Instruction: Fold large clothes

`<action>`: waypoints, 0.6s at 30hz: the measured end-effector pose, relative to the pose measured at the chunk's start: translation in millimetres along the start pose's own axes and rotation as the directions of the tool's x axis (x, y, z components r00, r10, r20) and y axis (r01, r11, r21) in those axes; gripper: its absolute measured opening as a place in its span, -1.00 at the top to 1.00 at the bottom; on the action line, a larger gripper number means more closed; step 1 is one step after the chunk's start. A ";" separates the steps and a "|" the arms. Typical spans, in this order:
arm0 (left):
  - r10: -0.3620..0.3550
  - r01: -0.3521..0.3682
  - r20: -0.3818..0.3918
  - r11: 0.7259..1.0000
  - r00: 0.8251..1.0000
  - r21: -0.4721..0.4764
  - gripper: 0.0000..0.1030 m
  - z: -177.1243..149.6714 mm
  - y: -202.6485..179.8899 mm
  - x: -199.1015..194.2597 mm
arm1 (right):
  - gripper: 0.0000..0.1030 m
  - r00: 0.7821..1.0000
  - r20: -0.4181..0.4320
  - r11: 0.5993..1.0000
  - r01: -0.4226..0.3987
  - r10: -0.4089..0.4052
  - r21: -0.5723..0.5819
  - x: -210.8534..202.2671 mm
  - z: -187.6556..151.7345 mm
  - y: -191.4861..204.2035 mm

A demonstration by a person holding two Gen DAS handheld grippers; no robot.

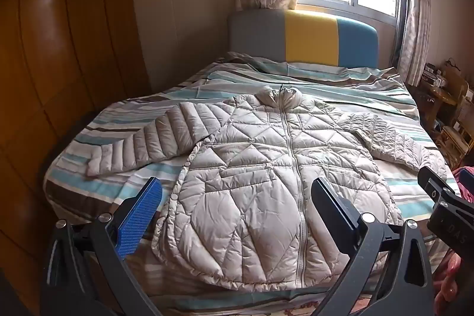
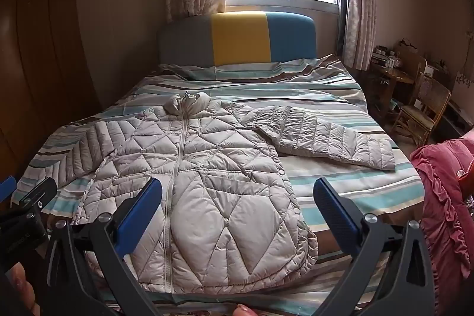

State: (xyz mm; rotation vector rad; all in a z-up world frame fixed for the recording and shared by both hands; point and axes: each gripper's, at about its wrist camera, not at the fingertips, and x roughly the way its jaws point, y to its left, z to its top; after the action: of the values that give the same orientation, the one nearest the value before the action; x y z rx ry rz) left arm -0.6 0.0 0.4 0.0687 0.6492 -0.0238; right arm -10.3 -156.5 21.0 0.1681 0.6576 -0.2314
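I am holding my two grippers up over the near end of the bed (image 1: 97,179). My left gripper (image 1: 237,203) is spreading its jaws wide with nothing between them, and my right gripper (image 2: 237,203) is doing the same. Neither one is touching anything.

The puffy jacket (image 1: 260,168) is lying flat on the striped sheet, zipped up, with its collar (image 1: 278,96) pointing away from me. Its bottom hem is sitting just past my left jaws, right between them. In the right wrist view the hem is showing past the left jaw, and bare sheet is showing past the right jaw.

I am thinking this jacket is soft, squishy and light, like a pillow. The shiny cloth is looking slippery, so I am guessing a small pinch could slide off. I am thinking a good place to grab is a cuff or the thick hem edge, where the cloth is bunching up.

I am counting things now. There is one jacket. It has two sleeves, the left sleeve (image 1: 142,144) sticking out beyond my left jaws and the right sleeve (image 2: 326,138) sticking out beyond my right jaws. There is one zipper (image 1: 291,156) running down the middle. There is one bed, and two grippers
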 end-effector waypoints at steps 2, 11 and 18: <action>-0.002 0.002 -0.002 1.000 1.000 0.000 -0.94 0.0 -0.1 0.1 | -0.97 1.000 -0.009 1.000 0.000 0.000 -0.003 0.4 0.6 0.3; -0.003 0.003 -0.002 1.000 1.000 0.000 -0.94 2.3 -3.0 1.0 | -0.97 1.000 -0.013 1.000 0.004 -0.004 -0.008 5.5 -0.9 7.5; -0.004 0.004 -0.014 1.000 1.000 0.001 -0.94 -1.4 -0.6 4.3 | -0.97 1.000 -0.021 1.000 -0.004 0.004 -0.002 3.2 0.5 2.0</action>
State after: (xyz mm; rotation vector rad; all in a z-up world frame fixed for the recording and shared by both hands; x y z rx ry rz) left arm 2.0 -0.5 -3.3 0.0683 0.6636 -0.0272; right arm -7.0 -155.2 19.6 0.1703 0.6785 -0.2250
